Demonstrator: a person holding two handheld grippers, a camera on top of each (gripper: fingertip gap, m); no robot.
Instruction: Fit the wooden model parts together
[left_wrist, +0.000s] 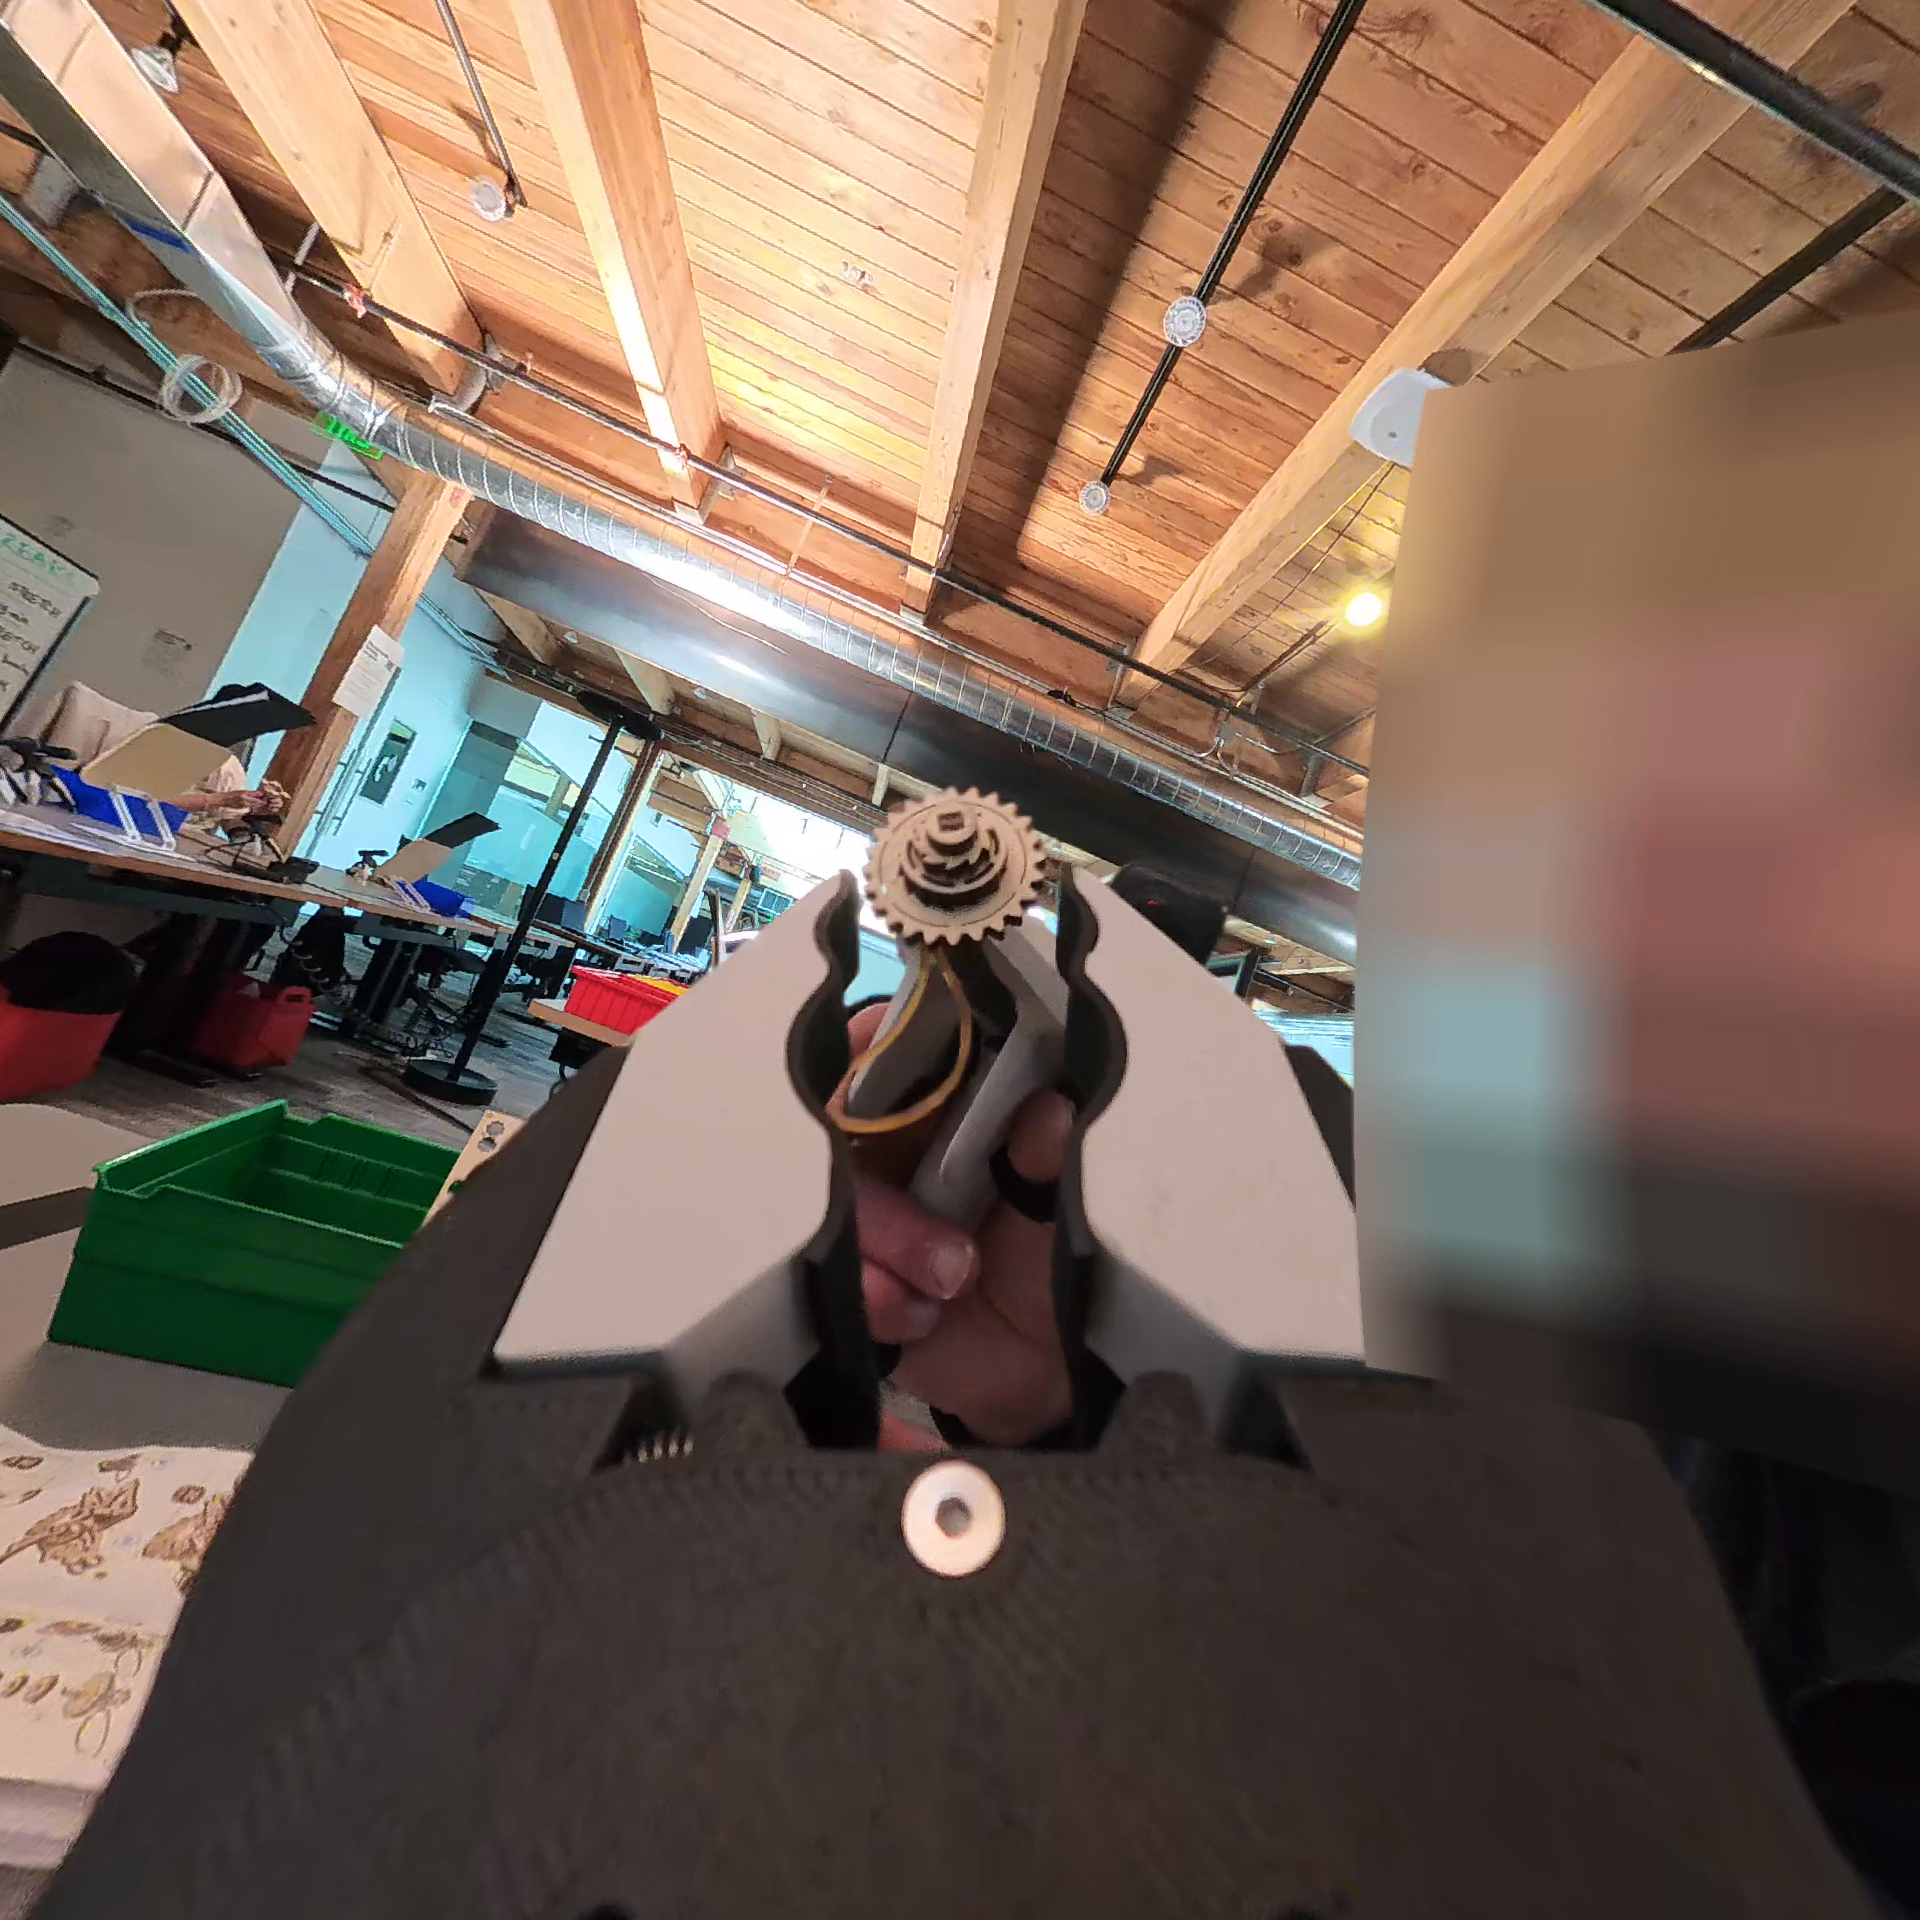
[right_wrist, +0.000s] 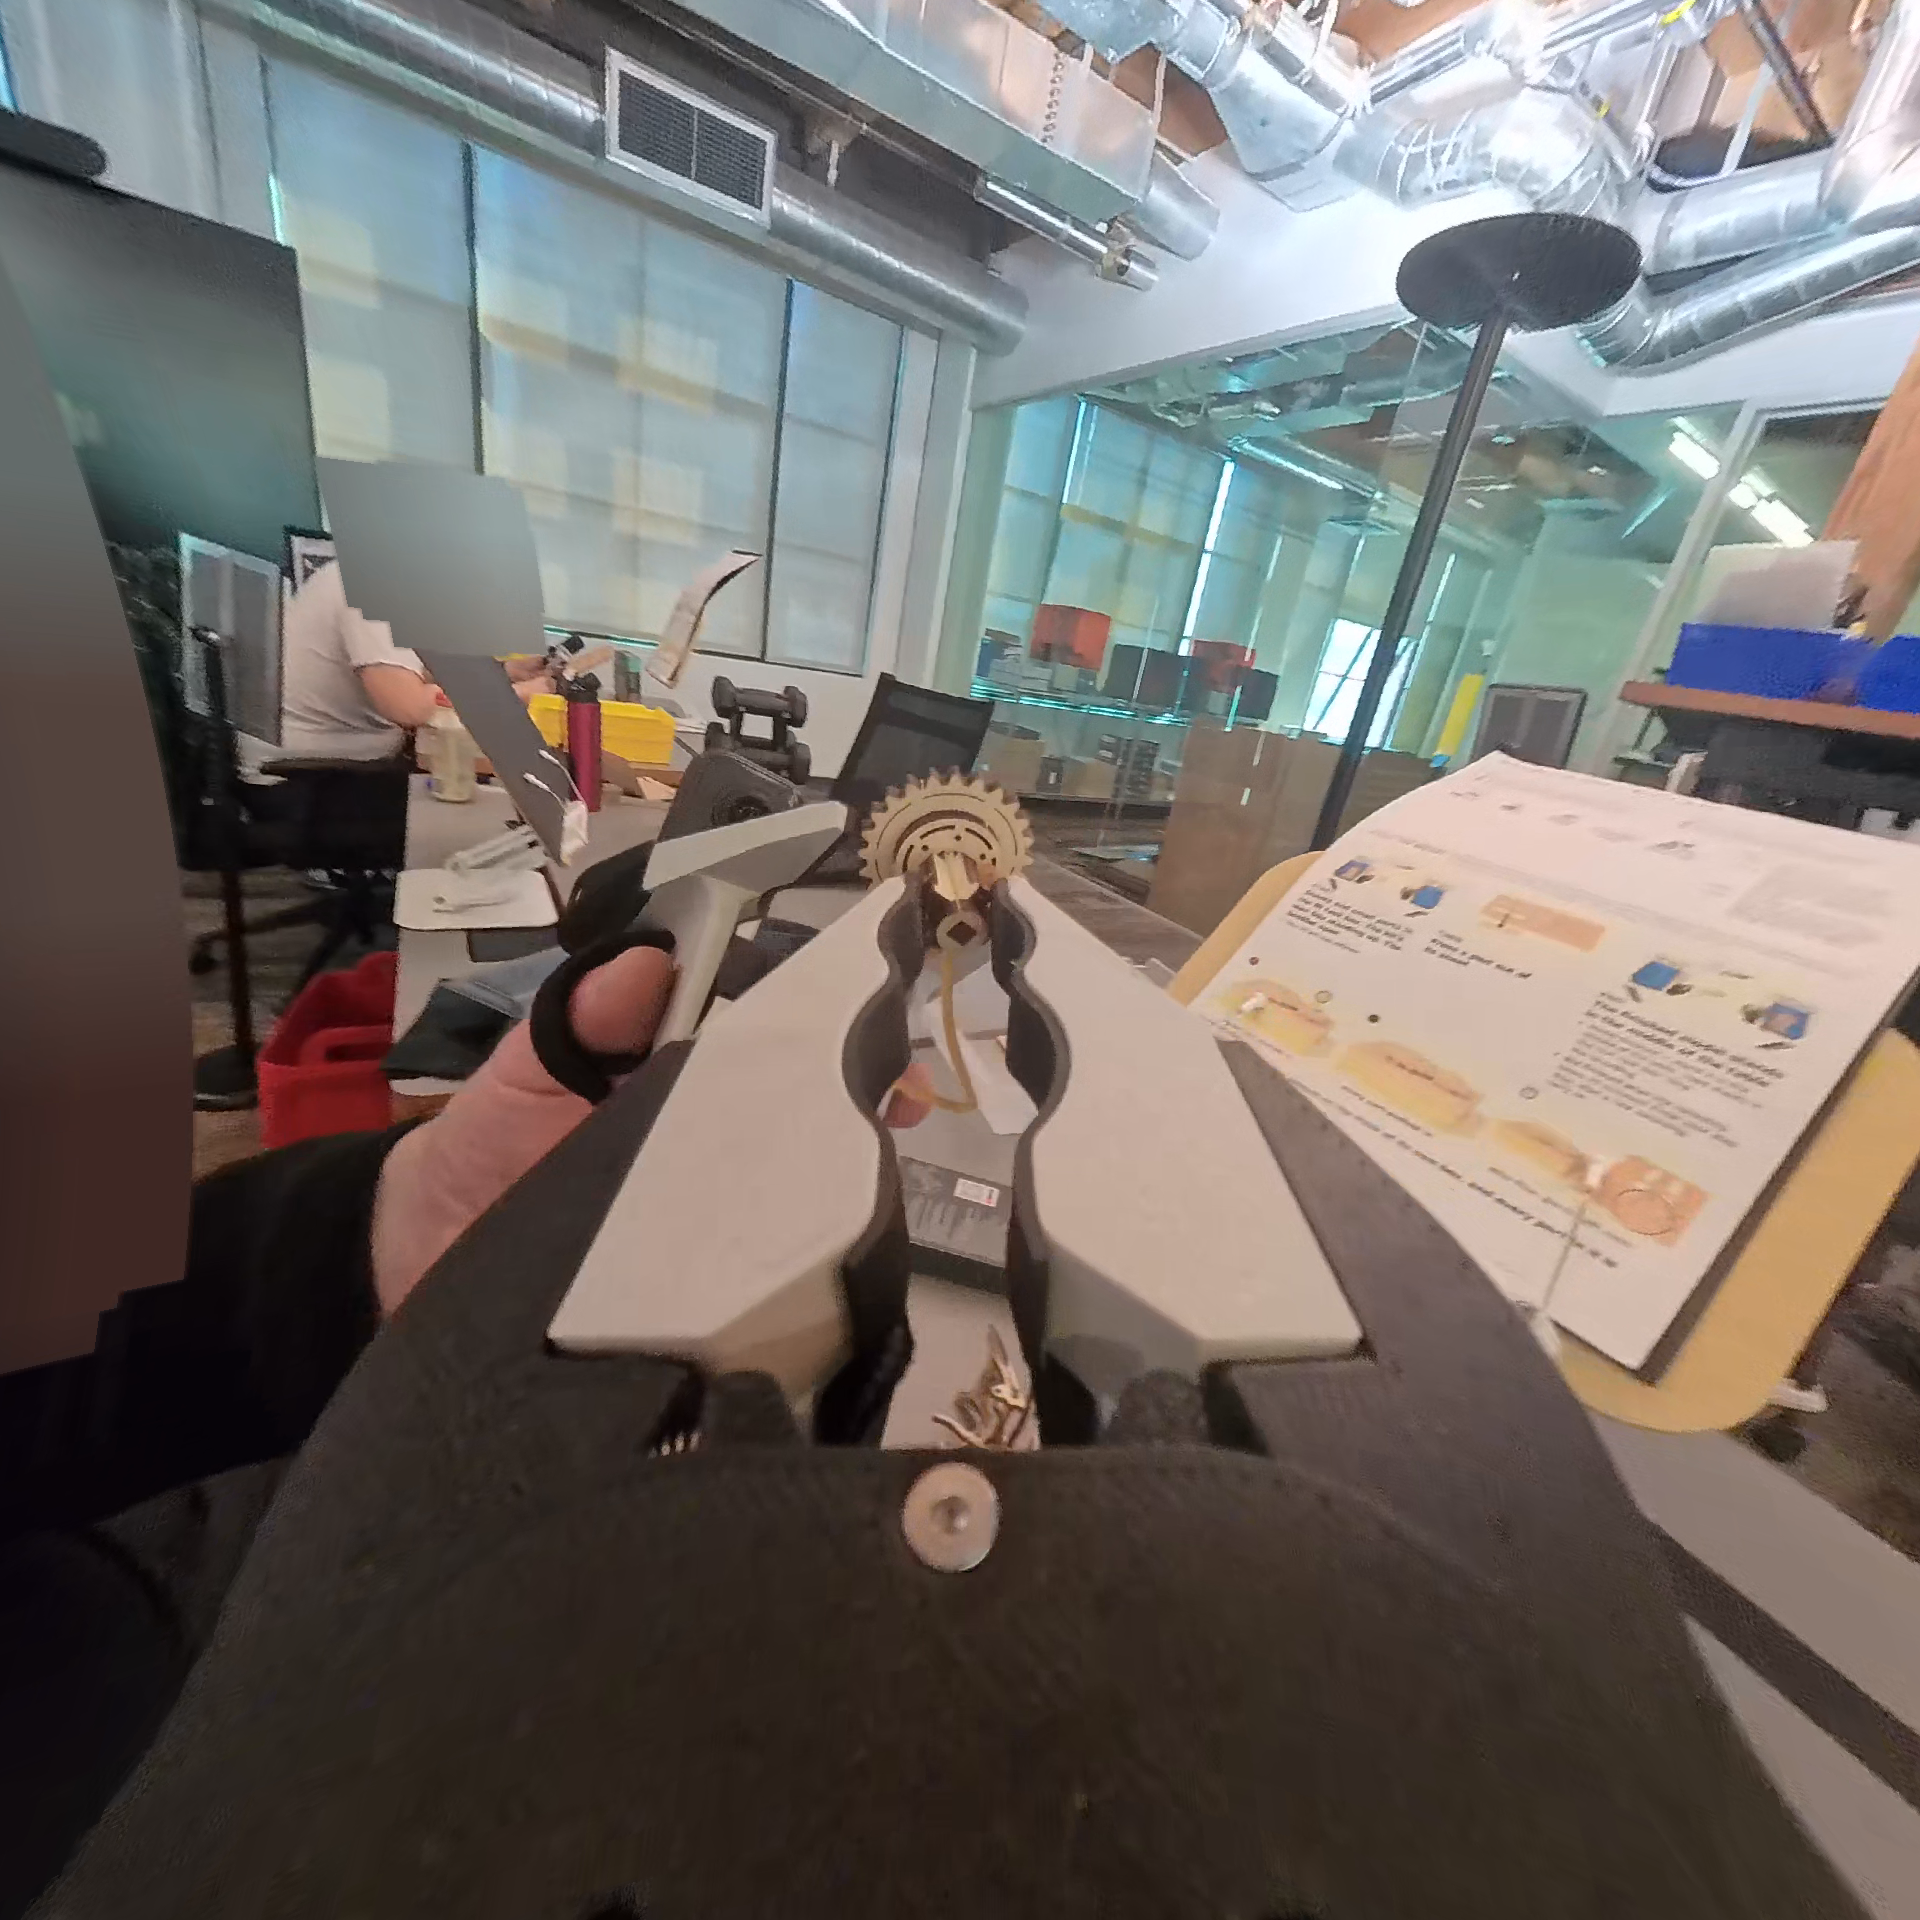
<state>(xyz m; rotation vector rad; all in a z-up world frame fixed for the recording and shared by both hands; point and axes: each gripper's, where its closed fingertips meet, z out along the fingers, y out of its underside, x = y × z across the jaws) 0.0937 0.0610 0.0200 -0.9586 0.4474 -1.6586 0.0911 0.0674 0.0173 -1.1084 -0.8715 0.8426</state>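
A wooden gear (left_wrist: 954, 868) with a stacked hub and a yellow rubber band (left_wrist: 914, 1070) hanging from it is held up in the air. In the right wrist view my right gripper (right_wrist: 954, 912) is shut on the dark hub just behind the toothed gear (right_wrist: 951, 831). My left gripper (left_wrist: 961, 899) faces it with its tips on either side of the gear's rim. A thin gap shows at each pad, so it is open. One of its grey fingers (right_wrist: 738, 847) shows in the right wrist view, just left of the gear.
An instruction booklet (right_wrist: 1558, 1018) leans on a wooden stand at the right. A green bin (left_wrist: 249, 1216) and a printed sheet (left_wrist: 83, 1558) lie on the table at the left. Small wooden parts (right_wrist: 987, 1392) lie below the right gripper. A red bin (right_wrist: 322, 1049) stands low left. Left and right tips are no more than a few centimetres apart.
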